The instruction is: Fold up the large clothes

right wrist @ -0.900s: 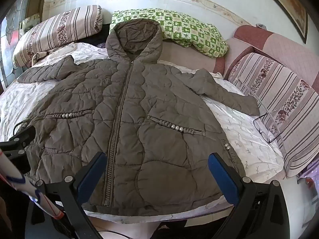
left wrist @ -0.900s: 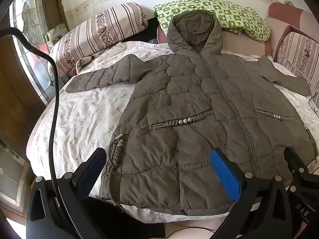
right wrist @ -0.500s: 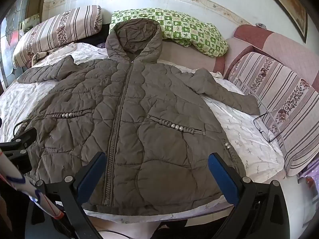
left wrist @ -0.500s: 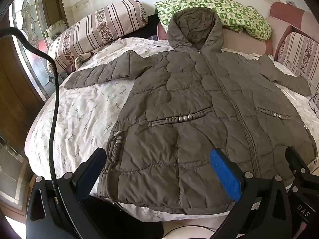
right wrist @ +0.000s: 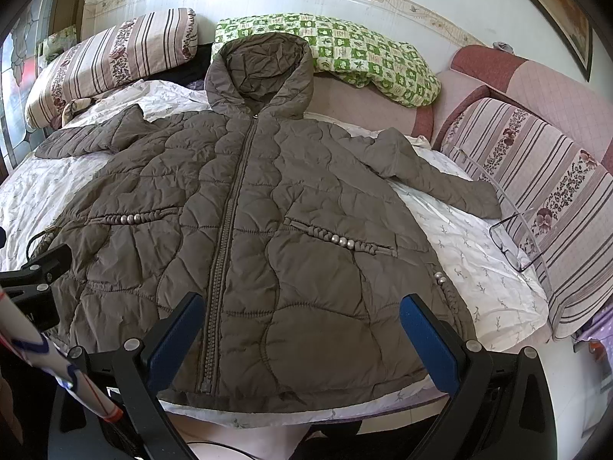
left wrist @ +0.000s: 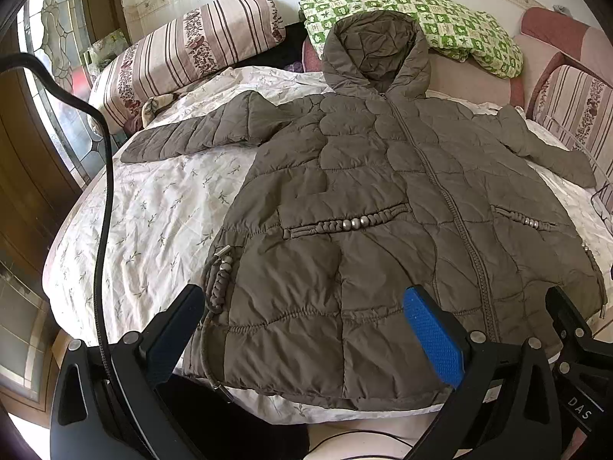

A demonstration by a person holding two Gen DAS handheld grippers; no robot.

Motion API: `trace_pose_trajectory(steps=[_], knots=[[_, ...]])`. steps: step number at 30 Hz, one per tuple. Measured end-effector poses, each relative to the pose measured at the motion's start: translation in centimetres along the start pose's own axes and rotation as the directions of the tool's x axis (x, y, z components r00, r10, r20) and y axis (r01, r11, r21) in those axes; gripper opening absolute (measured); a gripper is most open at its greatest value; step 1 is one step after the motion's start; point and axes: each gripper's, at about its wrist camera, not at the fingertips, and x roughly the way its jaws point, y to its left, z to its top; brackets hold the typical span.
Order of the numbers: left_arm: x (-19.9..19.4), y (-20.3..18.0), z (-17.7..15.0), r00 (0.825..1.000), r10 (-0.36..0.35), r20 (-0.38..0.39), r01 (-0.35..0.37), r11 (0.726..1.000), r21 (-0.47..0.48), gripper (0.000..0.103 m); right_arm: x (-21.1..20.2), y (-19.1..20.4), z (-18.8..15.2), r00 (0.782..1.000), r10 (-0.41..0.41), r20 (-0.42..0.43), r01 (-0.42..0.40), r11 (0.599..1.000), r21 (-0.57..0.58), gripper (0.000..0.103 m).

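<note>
Grippers nearest the lens: left gripper and right gripper, each with black angular arms and blue ribbed pads, jaws spread wide and holding nothing, both poised over the hem. Quilted coat, grey-brown puffer fabric with wavy stitched panels, lying face up and zipped on the bed, hem at the near edge. Central zipper; two slanted pockets trimmed with braided cord and metallic beads. Sleeves spread outward, left sleeve, right sleeve. Bedsheet, white, crumpled, sprig-printed. Hood propped upright, puckered lining showing. Beyond: striped floral bolster, green checked pillow, pink quilted headboard.
</note>
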Motion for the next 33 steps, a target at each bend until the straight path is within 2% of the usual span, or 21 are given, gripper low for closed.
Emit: trace_pose_trajectory(steps=[33], knots=[[-0.33, -0.56, -0.35, 1.000, -0.010, -0.011, 0.010, 1.000, 0.003, 0.103, -0.04, -0.31, 0.04, 1.000, 0.009, -0.012, -0.009, 1.000, 0.005, 0.103]])
